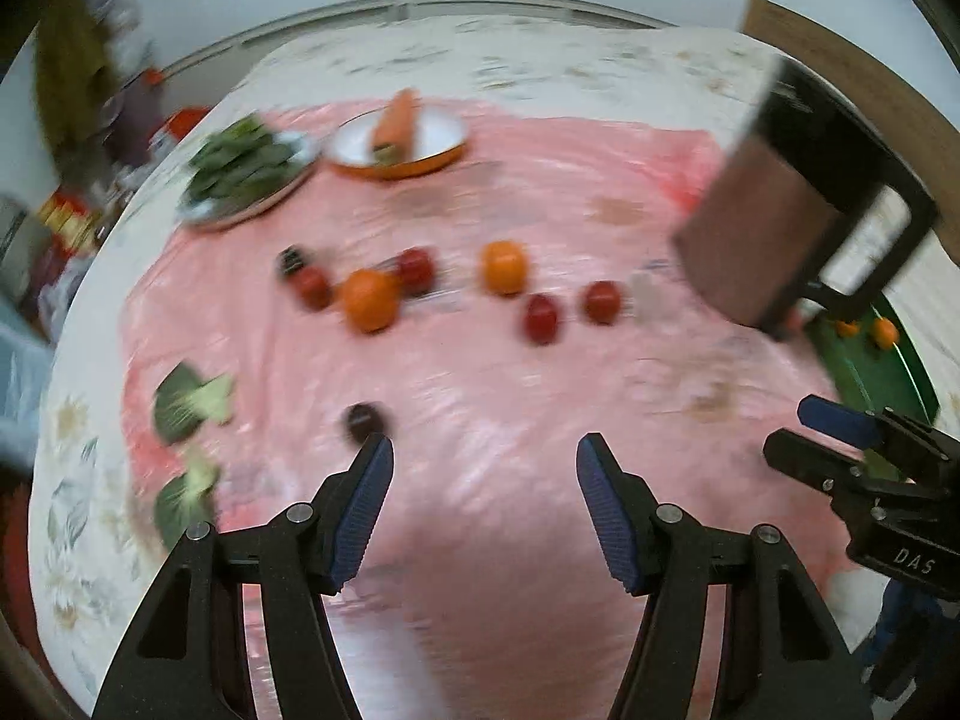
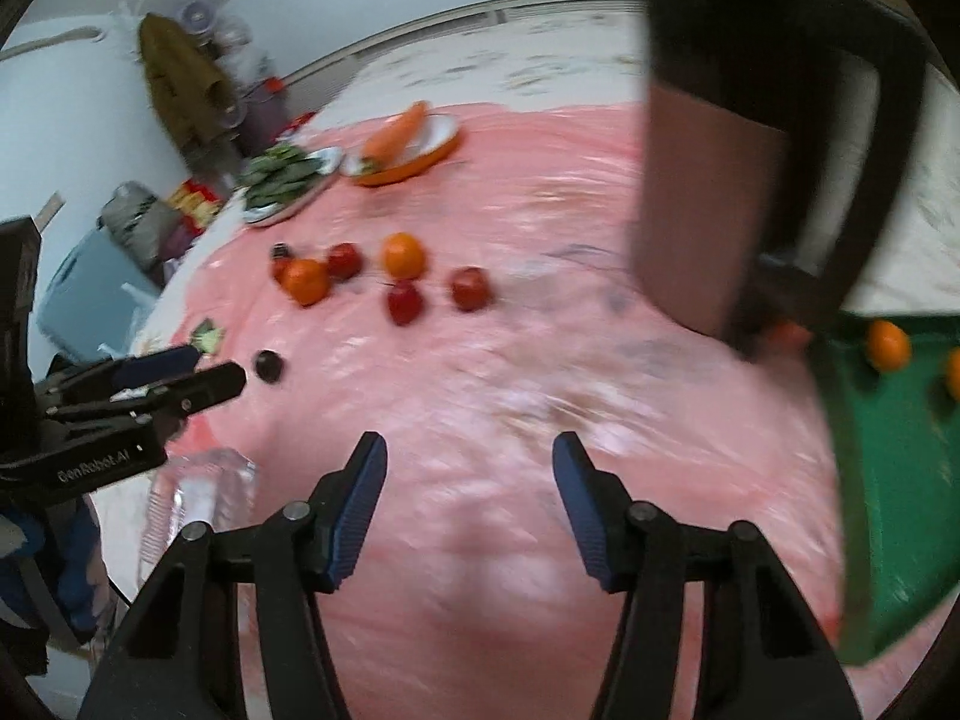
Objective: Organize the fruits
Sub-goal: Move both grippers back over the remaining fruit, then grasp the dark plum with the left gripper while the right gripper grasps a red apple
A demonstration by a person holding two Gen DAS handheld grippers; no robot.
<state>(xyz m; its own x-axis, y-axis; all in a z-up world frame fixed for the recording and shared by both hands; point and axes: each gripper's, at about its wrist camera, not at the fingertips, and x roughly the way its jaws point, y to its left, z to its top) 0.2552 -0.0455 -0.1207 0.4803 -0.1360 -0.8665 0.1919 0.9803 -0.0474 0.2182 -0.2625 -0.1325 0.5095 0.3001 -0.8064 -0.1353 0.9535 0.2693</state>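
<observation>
Both views are motion-blurred. Two oranges (image 1: 369, 299) (image 1: 505, 267) and several small red fruits (image 1: 602, 301) lie in a loose row across the middle of the pink cloth (image 1: 480, 396). A dark plum (image 1: 362, 421) lies nearer, just beyond my left gripper's left finger. A green tray (image 2: 900, 450) at the right holds oranges (image 2: 888, 345). My left gripper (image 1: 485, 459) is open and empty above the cloth. My right gripper (image 2: 470, 456) is open and empty too; it also shows at the right edge of the left wrist view (image 1: 840, 438).
An orange-rimmed bowl (image 1: 438, 159) with a carrot (image 1: 396, 120) and a plate of green leaves (image 1: 246, 171) stand at the back. Bok choy pieces (image 1: 186, 402) lie at the left. A brown and black box (image 1: 780, 210) stands beside the tray. A clear plastic bottle (image 2: 198, 504) lies at the near left.
</observation>
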